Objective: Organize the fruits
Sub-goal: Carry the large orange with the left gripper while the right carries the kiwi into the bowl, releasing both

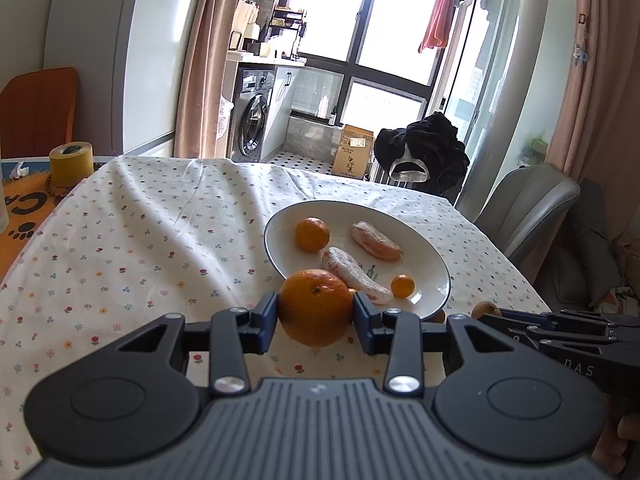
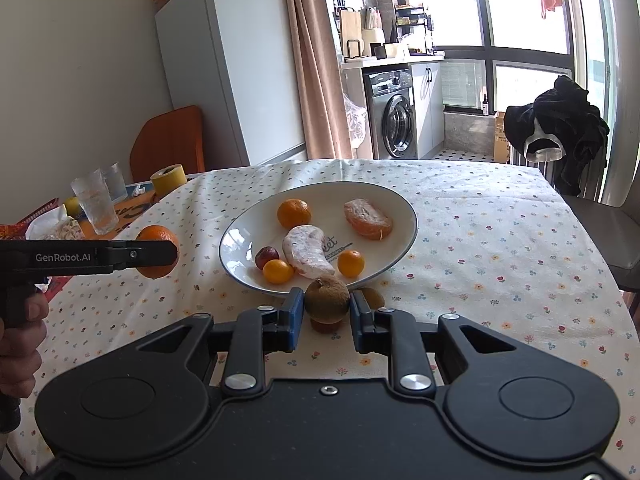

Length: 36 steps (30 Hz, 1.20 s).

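A: What is the left tool doing?

B: It is pinching a large orange between its two blue-padded fingers, holding it clear of the flowered tablecloth, just short of the near rim of the white plate. In the right wrist view the same orange is hanging off to the plate's left side.

A: And the right tool?

B: It is squeezing a brown kiwi from both sides, right in front of the plate's near rim. A second brown fruit is sitting on the cloth just beside it, and something reddish-brown is showing under the kiwi (I cannot tell what it is).

A: What is lying in the plate?

B: A mandarin, two peeled citrus segments, two small orange kumquats and one dark red fruit.

A: Any writing?

B: The left tool's side is reading "GenRobot.AI"; the right tool's side is showing "DAS". The plate's print is partly covered, ending in "et". The mat at the table's far left corner is carrying large letters, only partly legible, beside a yellow tape roll.
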Available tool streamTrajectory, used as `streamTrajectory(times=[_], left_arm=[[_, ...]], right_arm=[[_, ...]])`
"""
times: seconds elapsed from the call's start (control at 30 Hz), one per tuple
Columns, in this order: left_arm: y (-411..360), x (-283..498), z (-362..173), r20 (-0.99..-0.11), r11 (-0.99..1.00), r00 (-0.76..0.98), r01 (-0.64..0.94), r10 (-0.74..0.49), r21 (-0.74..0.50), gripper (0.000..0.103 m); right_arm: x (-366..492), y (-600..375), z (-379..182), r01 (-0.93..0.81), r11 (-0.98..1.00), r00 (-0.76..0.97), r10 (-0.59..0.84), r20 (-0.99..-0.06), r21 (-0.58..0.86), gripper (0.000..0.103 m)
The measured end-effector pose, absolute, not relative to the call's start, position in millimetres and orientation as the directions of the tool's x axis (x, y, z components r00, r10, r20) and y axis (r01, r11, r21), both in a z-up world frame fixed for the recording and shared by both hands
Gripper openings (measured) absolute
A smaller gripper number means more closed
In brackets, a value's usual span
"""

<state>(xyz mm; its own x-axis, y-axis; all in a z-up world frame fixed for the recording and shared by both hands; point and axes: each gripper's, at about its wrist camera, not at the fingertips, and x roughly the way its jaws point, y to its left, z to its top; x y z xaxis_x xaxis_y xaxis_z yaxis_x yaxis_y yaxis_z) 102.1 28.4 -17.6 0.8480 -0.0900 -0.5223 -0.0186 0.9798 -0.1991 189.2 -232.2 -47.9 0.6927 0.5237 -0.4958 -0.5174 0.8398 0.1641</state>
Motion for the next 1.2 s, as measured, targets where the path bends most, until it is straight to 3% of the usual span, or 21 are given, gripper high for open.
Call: streamTrajectory(times=[1.03, 1.2], left_arm=[[23, 161, -27, -0.569, 0.986, 0.819, -0.024, -0.076, -0.166, 0.039], [23, 170, -30, -0.583, 0.987, 0.810, -0.035, -0.064, -0.157, 0.039]], right_arm=[[238, -218, -56, -0.522, 0.822, 0.677, 0.561, -0.477, 0.226, 0.023], [240, -218, -57, -0.540, 0.809, 0.670, 0.580, -0.463, 0.232, 0.028]])
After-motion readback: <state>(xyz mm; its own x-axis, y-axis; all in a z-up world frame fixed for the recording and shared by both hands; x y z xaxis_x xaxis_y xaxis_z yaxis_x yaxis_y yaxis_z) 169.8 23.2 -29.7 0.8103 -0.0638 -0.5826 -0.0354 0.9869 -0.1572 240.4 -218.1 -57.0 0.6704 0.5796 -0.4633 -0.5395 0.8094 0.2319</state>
